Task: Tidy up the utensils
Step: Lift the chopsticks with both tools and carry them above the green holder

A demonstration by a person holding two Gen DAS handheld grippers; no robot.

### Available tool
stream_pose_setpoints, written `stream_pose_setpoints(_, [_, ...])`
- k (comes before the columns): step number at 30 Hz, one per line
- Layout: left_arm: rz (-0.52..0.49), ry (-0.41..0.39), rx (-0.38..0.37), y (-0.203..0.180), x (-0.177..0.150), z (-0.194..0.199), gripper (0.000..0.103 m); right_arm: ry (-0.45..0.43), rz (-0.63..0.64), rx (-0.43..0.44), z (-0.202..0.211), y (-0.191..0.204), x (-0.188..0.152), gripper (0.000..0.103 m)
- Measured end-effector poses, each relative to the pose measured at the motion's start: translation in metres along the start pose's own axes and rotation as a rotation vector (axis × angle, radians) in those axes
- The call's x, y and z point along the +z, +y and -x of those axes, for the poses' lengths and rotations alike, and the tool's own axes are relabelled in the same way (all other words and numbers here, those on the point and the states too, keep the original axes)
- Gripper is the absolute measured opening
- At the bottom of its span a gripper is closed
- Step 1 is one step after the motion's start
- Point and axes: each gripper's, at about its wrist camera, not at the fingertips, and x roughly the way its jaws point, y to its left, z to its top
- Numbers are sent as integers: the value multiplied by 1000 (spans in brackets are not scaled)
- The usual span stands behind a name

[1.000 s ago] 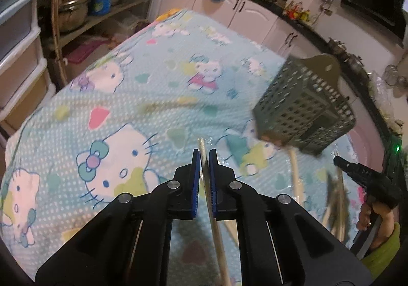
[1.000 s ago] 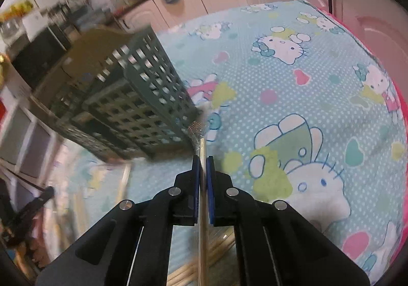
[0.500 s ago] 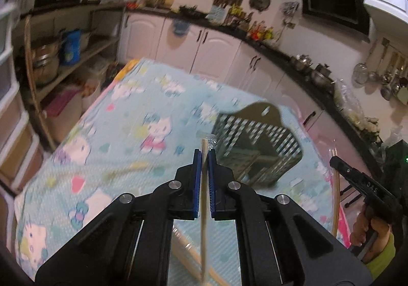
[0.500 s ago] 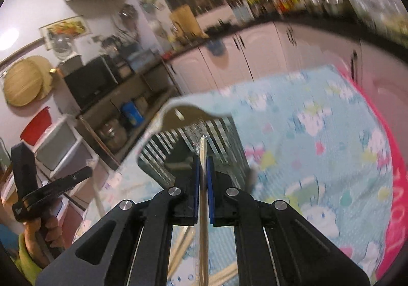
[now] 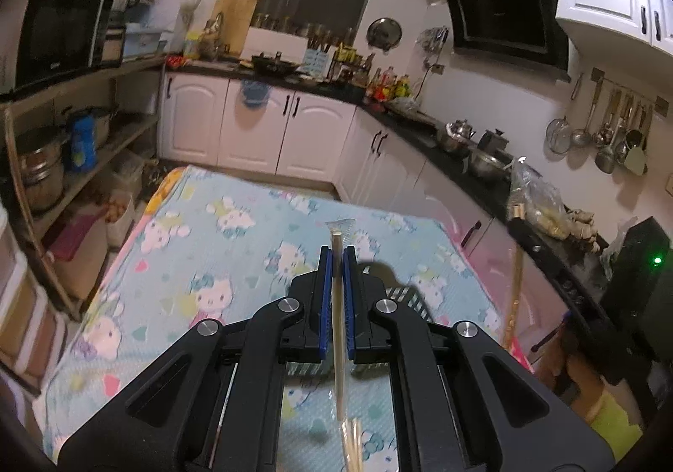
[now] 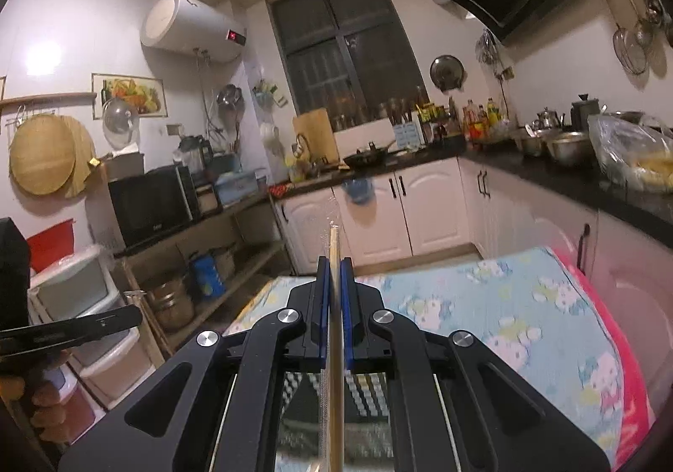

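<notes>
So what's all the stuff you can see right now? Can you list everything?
chopstick in left claw: one, pale wood, clamped between the blue pads
chopstick in right claw: one, pale wood in a clear wrapper, clamped between the blue pads
loose chopsticks: a few, pale wood, on the cloth below the left claw
utensil basket: one, grey-green lattice, under the claws, mostly hidden
tablecloth: one, light blue with cartoon cats, over the table
microwave: one, black, on the shelf
water heater: one, white, high on the wall
range hood: one, black, on the wall
left claw: one, black, shut on its chopstick
right claw: one, black, shut on its chopstick
</notes>
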Motion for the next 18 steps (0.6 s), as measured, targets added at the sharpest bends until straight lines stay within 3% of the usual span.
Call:
stream_pose_setpoints(10, [-35,-102,41,-12,41,-15,1,-64,57,-45,-46,5,21,5])
stream_pose_setpoints(18, [-49,-138,80,-5,40,-39,1,-137,125,-90,-80,12,17,6])
